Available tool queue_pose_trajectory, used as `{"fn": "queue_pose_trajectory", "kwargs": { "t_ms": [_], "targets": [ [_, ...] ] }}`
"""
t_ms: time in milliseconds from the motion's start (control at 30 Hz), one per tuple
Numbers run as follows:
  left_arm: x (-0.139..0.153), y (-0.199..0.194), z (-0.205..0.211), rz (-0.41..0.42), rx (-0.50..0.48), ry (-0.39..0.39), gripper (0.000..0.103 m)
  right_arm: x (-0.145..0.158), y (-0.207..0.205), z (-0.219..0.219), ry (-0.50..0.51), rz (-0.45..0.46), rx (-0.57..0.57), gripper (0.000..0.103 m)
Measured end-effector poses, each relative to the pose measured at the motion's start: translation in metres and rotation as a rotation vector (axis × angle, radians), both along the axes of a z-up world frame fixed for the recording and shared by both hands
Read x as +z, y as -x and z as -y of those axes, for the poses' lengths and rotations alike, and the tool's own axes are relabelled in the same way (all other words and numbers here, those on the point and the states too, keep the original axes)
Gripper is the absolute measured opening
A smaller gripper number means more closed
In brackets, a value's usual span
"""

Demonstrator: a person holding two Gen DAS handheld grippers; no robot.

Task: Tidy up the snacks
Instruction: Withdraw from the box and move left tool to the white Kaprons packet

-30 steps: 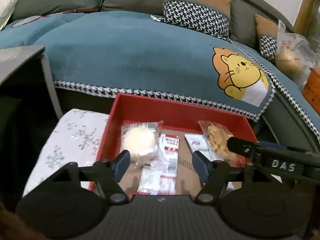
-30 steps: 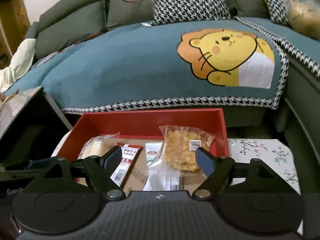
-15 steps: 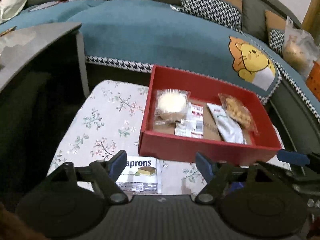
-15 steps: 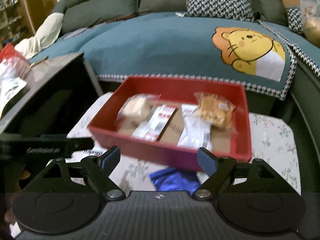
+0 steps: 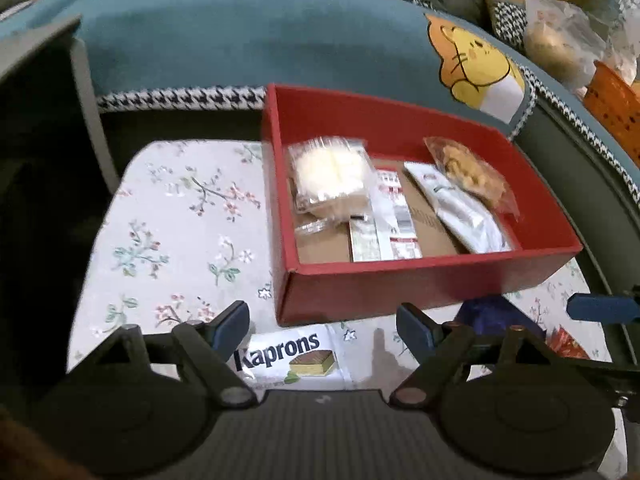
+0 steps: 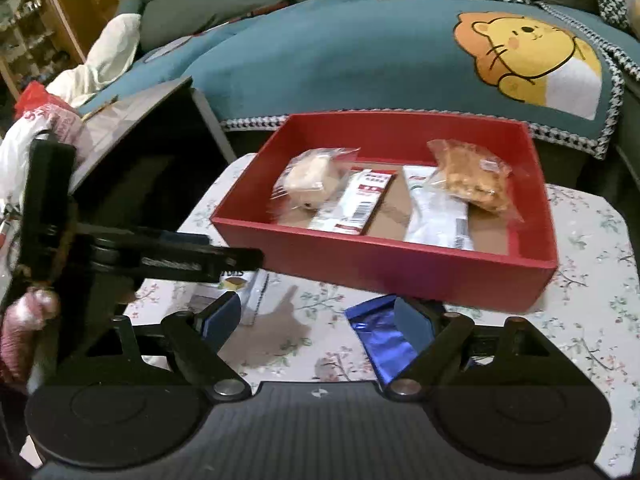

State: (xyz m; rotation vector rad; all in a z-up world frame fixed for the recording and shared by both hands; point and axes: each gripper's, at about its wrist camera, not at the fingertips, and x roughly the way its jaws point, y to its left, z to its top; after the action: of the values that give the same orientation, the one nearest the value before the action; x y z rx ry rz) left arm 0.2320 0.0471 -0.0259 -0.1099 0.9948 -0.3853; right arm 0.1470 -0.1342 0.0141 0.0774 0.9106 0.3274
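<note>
The left gripper stood with jaws wide apart, having just opened, over the Kaprons wafer packet, which lay on the table at the red box's six o'clock. A good pickup needs both pads lowered astride the packet's short sides. The right gripper was also apart and empty, beside the blue foil packet.

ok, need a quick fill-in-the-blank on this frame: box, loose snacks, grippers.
1. The red cardboard box stands on a ____-patterned tablecloth.
2. The white Kaprons wafer packet lies ____ the box.
3. The left gripper is ____.
4. The crinkly foil packet by the right gripper is ____.

Missing: floral; outside; open; blue
</note>
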Motion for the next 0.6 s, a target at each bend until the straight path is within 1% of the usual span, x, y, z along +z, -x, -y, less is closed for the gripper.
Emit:
{"fn": "queue_pose_trajectory", "kwargs": {
  "t_ms": [67, 133, 200, 267, 333, 400, 433, 500, 600],
  "targets": [
    [-0.006, -0.002, 0.001, -0.037, -0.025, 0.013, 0.103, -0.001, 0.001, -0.002, 0.0, -0.005, 0.008, 0.088],
    [-0.007, 0.001, 0.003, -0.039, -0.042, -0.005, 0.103, 0.0, 0.004, -0.002, 0.003, -0.011, 0.006, 0.088],
    [-0.005, 0.009, 0.001, -0.057, -0.039, -0.008, 0.103, 0.001, 0.008, -0.001, 0.001, -0.011, 0.0, 0.088],
    [-0.004, 0.022, -0.001, -0.078, -0.021, 0.006, 0.103, 0.003, 0.012, 0.0, -0.006, -0.019, -0.006, 0.088],
    [-0.003, 0.038, 0.001, -0.104, -0.031, 0.017, 0.103, 0.007, 0.018, 0.002, -0.017, -0.013, -0.01, 0.088],
    [0.0, 0.051, 0.007, -0.113, -0.053, 0.012, 0.103, 0.012, 0.025, 0.004, -0.028, -0.008, -0.008, 0.088],
    [0.003, 0.057, 0.01, -0.11, -0.053, -0.006, 0.103, 0.014, 0.029, 0.005, -0.033, -0.006, -0.01, 0.089],
    [0.007, 0.063, 0.014, -0.074, -0.025, -0.045, 0.103, 0.015, 0.038, 0.008, -0.037, -0.011, -0.013, 0.089],
    [0.007, 0.055, 0.013, -0.058, 0.069, -0.093, 0.103, 0.01, 0.048, 0.012, -0.035, -0.031, -0.02, 0.089]
  ]
}}
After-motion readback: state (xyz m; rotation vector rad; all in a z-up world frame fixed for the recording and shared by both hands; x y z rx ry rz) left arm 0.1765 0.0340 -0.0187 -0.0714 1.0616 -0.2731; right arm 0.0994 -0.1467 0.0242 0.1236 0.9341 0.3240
